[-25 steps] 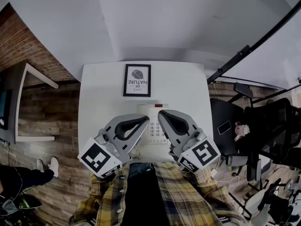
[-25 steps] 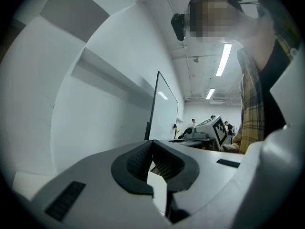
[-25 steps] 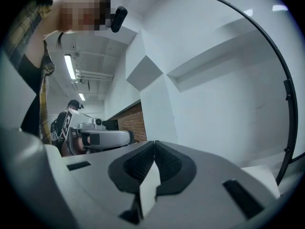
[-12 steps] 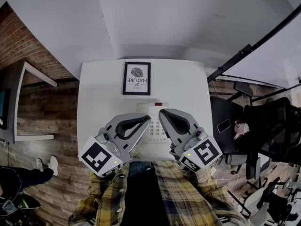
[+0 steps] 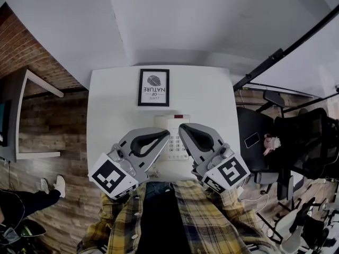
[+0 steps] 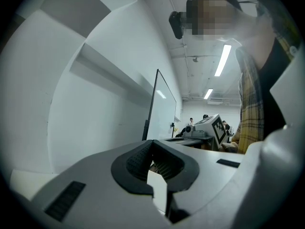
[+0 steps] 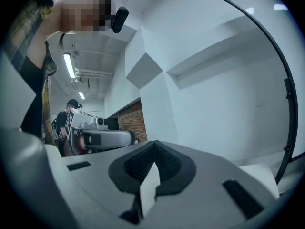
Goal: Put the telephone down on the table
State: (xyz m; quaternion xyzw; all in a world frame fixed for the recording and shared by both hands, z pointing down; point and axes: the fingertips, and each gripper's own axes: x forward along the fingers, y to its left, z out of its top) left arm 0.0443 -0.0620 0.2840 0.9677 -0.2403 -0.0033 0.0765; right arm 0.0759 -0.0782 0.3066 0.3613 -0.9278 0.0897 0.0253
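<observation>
A white desk telephone point(image 5: 173, 136) with a keypad and a small red mark on its far edge sits on the white table point(image 5: 111, 115), near the front edge. Both grippers hover just above it, tilted toward each other. My left gripper point(image 5: 164, 135) is shut with nothing between its jaws, its tip over the phone's left side. My right gripper point(image 5: 183, 128) is shut and empty too, its tip over the phone's right side. In the left gripper view the closed left gripper point(image 6: 156, 168) points at a wall; in the right gripper view the closed right gripper point(image 7: 153, 168) does likewise.
A framed black-and-white print point(image 5: 154, 88) stands at the table's far middle. A dark office chair point(image 5: 302, 142) and cables are to the right on the wooden floor. A white shelf frame point(image 5: 32, 115) stands at the left. Someone's shoes point(image 5: 53, 185) show at lower left.
Both grippers hold their place over the telephone. The view has shifted slightly, and the shoes at lower left moved a little.
</observation>
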